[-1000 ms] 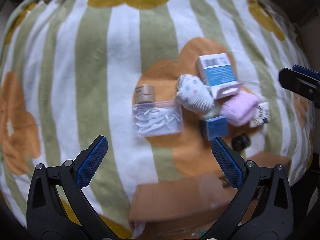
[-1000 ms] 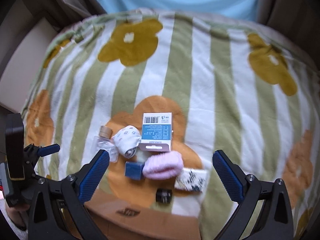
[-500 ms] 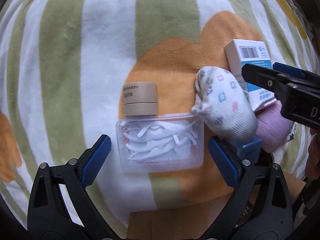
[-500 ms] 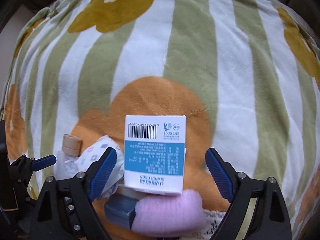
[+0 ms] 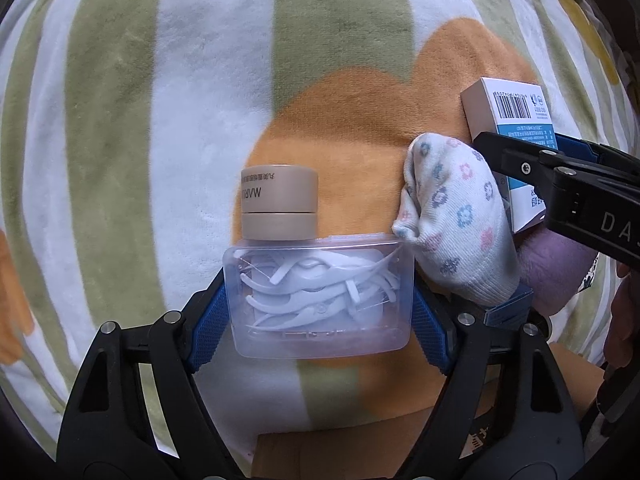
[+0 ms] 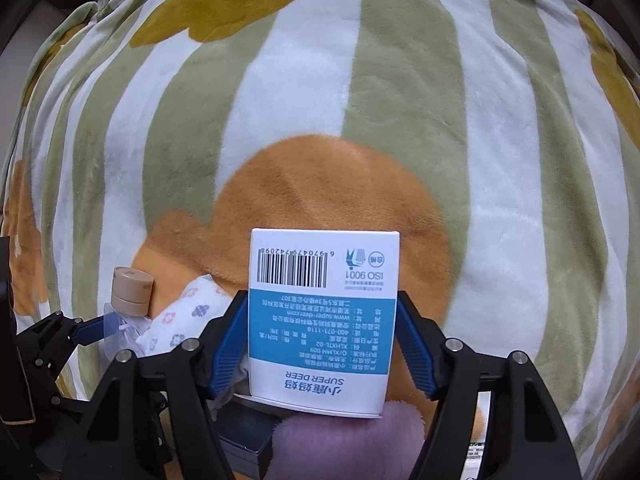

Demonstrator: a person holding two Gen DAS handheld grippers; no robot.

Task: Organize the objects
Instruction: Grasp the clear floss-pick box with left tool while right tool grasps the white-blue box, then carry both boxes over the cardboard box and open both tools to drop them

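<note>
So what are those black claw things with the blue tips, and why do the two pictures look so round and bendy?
They are two grabber tools, one in each of a person's hands. Each carries a wide-eyed camera that bends the picture, and each picture looks out along one grabber's fingers.

The left gripper is squeezing a clear plastic box of white floss picks. The right gripper is squeezing a white and blue carton with a barcode.

Everything sits on a fluffy striped flower blanket. Beside the clear box are a small beige jar and a flowery sock. Something soft and purple lies just below the carton.
</note>
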